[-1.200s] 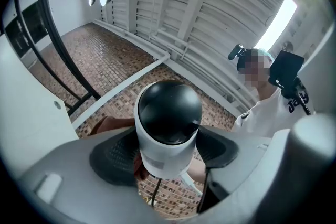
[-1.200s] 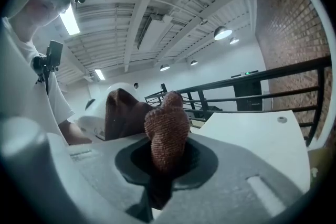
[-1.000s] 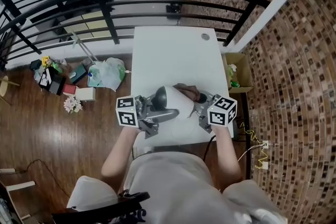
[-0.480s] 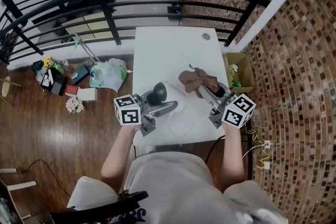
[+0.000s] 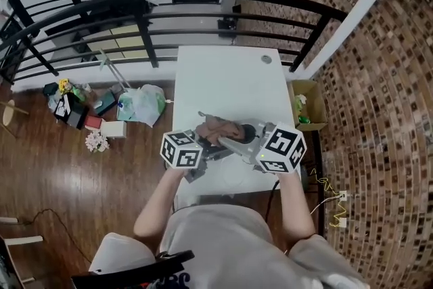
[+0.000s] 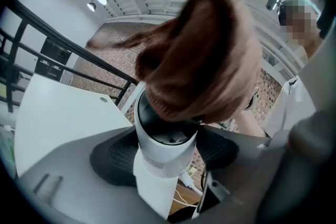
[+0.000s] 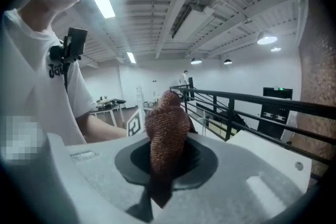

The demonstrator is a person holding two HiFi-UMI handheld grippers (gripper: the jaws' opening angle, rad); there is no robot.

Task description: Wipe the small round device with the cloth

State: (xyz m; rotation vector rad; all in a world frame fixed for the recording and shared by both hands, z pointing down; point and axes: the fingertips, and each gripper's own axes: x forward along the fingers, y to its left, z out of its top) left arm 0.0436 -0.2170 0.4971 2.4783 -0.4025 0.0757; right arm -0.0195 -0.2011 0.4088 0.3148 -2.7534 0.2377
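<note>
The small round device (image 6: 165,145), a white cylinder with a dark glossy top, stands upright between the ribbed black pads (image 6: 112,159) of my left gripper (image 6: 166,161), which is shut on it. A brown knitted cloth (image 6: 206,67) lies bunched on the device's top. My right gripper (image 7: 167,161) is shut on that cloth (image 7: 167,132), which sticks up from its jaws. In the head view both grippers meet over the table's near half, left gripper (image 5: 208,146) and right gripper (image 5: 235,139) tip to tip, with the cloth (image 5: 216,127) hiding the device.
The white table (image 5: 223,71) has a small round grommet (image 5: 266,59) at its far right corner. A black railing (image 5: 203,2) runs behind it. A cardboard box (image 5: 308,105) sits on the floor to the right, bags and clutter (image 5: 139,105) to the left.
My right gripper swung out to the right with the cloth, then came back left and up onto the device. The left gripper sank and turned, still holding the device.
</note>
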